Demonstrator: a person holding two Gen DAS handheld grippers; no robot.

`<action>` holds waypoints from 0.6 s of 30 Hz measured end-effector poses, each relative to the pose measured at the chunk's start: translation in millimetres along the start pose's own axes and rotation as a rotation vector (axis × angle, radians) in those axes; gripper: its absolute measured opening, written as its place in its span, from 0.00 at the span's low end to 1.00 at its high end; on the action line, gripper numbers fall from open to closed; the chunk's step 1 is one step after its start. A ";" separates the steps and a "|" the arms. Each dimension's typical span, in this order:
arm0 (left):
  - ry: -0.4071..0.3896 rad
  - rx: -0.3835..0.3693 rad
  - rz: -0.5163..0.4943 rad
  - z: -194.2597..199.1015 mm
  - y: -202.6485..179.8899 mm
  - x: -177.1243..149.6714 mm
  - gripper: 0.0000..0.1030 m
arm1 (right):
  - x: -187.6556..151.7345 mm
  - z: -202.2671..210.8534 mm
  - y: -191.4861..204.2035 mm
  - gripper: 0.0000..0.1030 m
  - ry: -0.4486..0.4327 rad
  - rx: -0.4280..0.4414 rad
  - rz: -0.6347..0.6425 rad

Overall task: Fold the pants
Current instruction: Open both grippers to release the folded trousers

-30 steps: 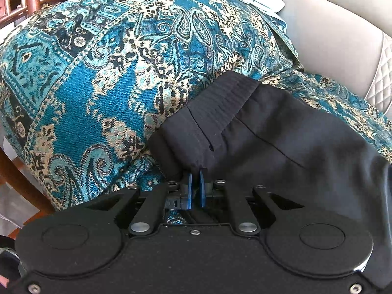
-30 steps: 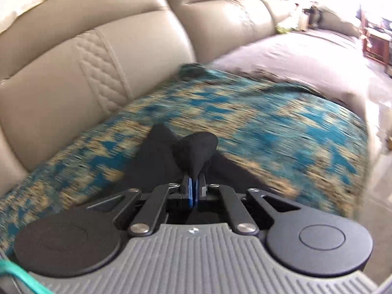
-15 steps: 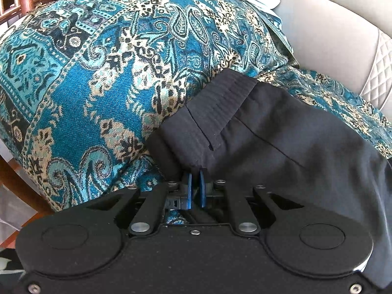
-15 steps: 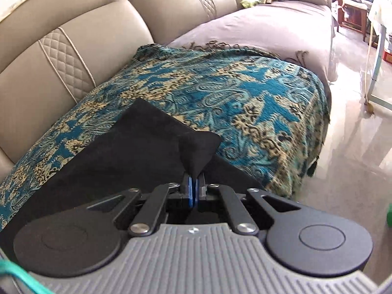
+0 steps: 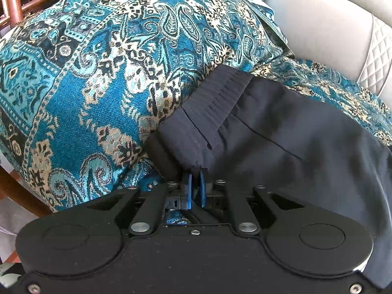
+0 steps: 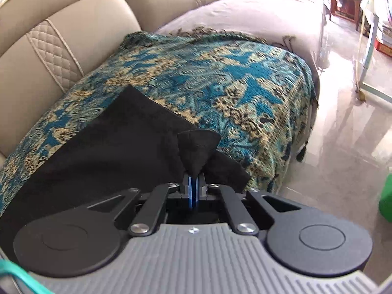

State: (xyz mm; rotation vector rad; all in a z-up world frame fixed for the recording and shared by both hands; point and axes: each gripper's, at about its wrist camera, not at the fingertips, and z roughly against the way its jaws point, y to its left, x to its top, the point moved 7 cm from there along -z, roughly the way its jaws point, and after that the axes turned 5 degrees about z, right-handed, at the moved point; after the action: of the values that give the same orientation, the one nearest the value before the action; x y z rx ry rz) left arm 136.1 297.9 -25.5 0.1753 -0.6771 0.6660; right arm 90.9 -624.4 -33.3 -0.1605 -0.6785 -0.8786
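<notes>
Black pants point(image 5: 281, 132) lie on a teal paisley throw over a sofa. In the left wrist view the ribbed waistband point(image 5: 218, 98) points up toward the armrest, and my left gripper point(image 5: 195, 175) is shut on the waistband's near corner. In the right wrist view the pants point(image 6: 117, 142) spread flat to the left. My right gripper point(image 6: 194, 177) is shut on a bunched corner of the leg end point(image 6: 198, 144), lifted slightly off the throw.
The teal throw point(image 6: 232, 78) covers the seat and the armrest point(image 5: 98, 61). Beige leather sofa backs point(image 6: 61, 36) stand behind. A mauve cover point(image 6: 257, 12) lies further along the sofa. Shiny floor point(image 6: 343, 134) is at right, with a green object point(image 6: 387, 198) at the edge.
The right gripper has swung with the pant end, so its view now shows more of the throw and floor. The left gripper has crept slightly closer to the waistband, still holding it.
</notes>
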 end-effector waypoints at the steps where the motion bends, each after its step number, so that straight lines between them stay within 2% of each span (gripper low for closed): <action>1: -0.001 0.004 -0.008 -0.5 -0.7 0.0 0.10 | -0.1 -0.3 -1.5 0.15 0.006 -0.005 -0.007; 2: -0.003 0.007 -0.016 -0.5 -1.6 -0.5 0.10 | 0.3 -0.1 -2.8 0.23 0.007 -0.013 -0.012; 3: -0.007 0.011 -0.024 -0.3 -2.8 -1.0 0.10 | 0.8 0.4 -3.7 0.35 0.005 -0.028 -0.015; 5: -0.012 0.014 -0.031 -0.6 -3.4 -1.4 0.10 | 2.5 3.0 -3.6 0.42 -0.014 -0.040 -0.021; 6: -0.013 0.009 -0.035 -0.1 -4.2 -1.9 0.09 | 3.8 5.0 -2.5 0.49 -0.029 -0.030 -0.029; 7: -0.013 0.001 -0.037 0.2 -4.3 -1.8 0.12 | 5.6 7.4 -1.0 0.58 -0.047 -0.021 -0.034; 8: -0.014 -0.007 -0.034 1.6 -4.1 -1.4 0.15 | 7.4 11.5 2.0 0.60 -0.075 -0.015 -0.031; 10: -0.024 -0.047 -0.017 9.6 -5.5 -1.5 0.37 | 11.2 19.8 11.4 0.66 -0.131 -0.004 0.002; 12: -0.059 -0.080 -0.025 21.1 -9.1 0.4 0.48 | 14.1 28.6 26.3 0.74 -0.191 0.024 0.051; 15: -0.163 -0.053 -0.095 42.5 -18.4 3.4 0.62 | 13.6 43.7 59.0 0.83 -0.273 0.099 0.150; 18: -0.193 -0.088 -0.127 56.8 -28.7 1.8 0.73 | 9.2 55.2 96.2 0.89 -0.323 0.198 0.234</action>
State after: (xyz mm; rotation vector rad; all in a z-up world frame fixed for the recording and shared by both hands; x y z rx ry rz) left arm 125.3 256.1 21.3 0.2013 -0.8714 0.5000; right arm 141.0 -546.9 28.9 -0.2022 -1.0213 -0.5607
